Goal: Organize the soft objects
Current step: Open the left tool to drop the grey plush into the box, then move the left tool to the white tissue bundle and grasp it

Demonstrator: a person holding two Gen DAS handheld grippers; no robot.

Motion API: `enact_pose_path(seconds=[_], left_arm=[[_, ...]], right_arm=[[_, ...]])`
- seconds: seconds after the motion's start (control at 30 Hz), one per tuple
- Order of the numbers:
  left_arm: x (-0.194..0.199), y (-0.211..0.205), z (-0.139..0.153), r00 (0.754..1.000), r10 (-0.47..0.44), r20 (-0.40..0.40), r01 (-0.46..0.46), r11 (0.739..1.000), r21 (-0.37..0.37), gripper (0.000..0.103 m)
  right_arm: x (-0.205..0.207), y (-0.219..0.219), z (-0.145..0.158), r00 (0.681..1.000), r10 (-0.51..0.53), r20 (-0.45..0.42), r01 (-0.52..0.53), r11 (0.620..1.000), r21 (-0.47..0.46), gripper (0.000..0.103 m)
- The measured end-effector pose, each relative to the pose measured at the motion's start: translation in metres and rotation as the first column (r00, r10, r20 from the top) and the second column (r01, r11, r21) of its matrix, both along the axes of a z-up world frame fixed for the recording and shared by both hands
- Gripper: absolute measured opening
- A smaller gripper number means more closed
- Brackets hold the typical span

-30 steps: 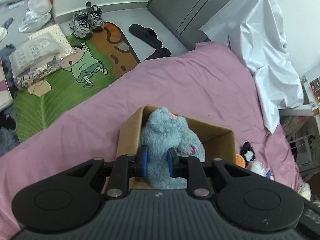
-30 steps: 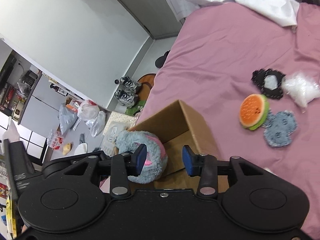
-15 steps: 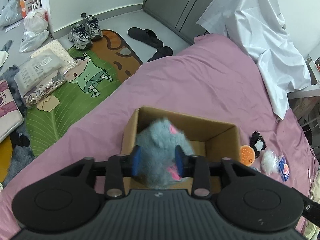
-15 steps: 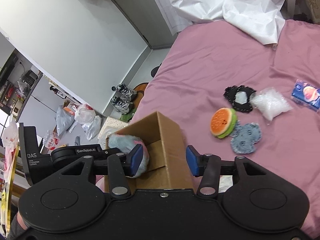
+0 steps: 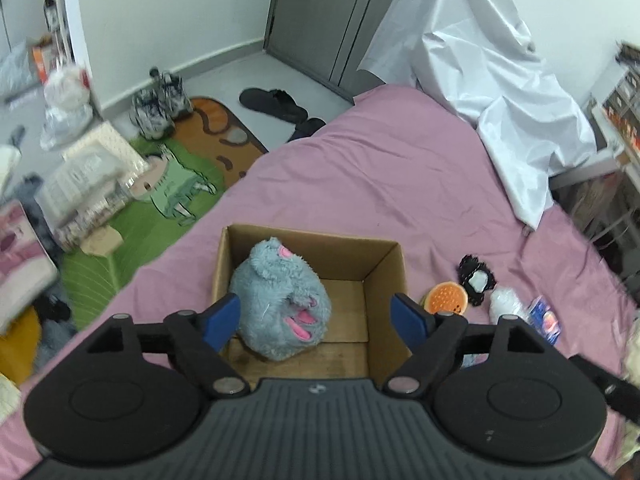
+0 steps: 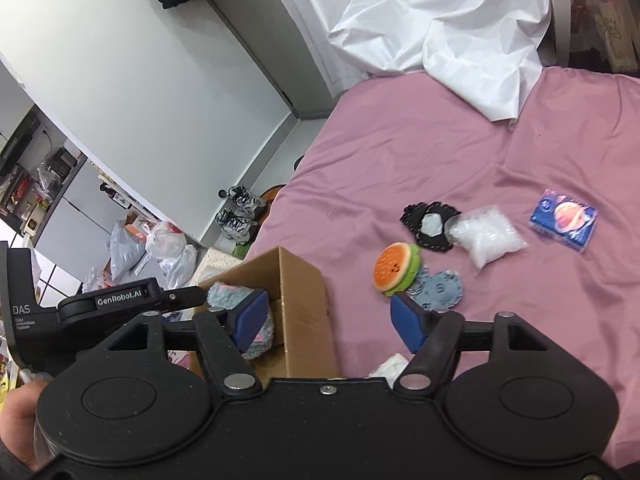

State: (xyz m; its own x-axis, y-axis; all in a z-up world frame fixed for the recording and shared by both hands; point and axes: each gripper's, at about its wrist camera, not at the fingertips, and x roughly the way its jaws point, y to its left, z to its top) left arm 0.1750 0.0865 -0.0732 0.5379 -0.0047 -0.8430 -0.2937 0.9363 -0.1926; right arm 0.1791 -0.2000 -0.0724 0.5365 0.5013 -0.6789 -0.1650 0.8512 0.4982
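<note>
A grey plush toy (image 5: 280, 300) with pink patches lies in the left half of an open cardboard box (image 5: 384, 264) on the pink bed. My left gripper (image 5: 316, 318) is open above the box, clear of the toy. My right gripper (image 6: 328, 320) is open over the box's right wall (image 6: 308, 312); the plush (image 6: 228, 292) shows behind its left finger. A burger-shaped toy (image 6: 396, 268), a grey-blue pad (image 6: 438, 288), a black pad (image 6: 430, 226), a clear bag (image 6: 488, 236) and a blue packet (image 6: 564, 222) lie on the bed right of the box.
A white sheet (image 5: 500, 80) is heaped at the bed's far end. Shoes (image 5: 158, 104), slippers (image 5: 276, 102), a green cartoon mat (image 5: 160, 200) and bags lie on the floor left of the bed. A shelf (image 5: 624, 120) stands at the right.
My left gripper has opened wide and let go of the grey plush, which now rests in the box. Both grippers have pulled back and up, and the right one has opened wider.
</note>
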Motion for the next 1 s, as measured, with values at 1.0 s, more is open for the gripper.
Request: enact_pose_path(seconds=[1.0], left_arm=[[-0.032,-0.113,0.028,0.994,-0.075,0.081,0.070,0.995,0.065,0.103]], right_arm=[[-0.007,-0.095,0.003,0.990,-0.077,0.115,0.081,0.996,-0.034,0.103]])
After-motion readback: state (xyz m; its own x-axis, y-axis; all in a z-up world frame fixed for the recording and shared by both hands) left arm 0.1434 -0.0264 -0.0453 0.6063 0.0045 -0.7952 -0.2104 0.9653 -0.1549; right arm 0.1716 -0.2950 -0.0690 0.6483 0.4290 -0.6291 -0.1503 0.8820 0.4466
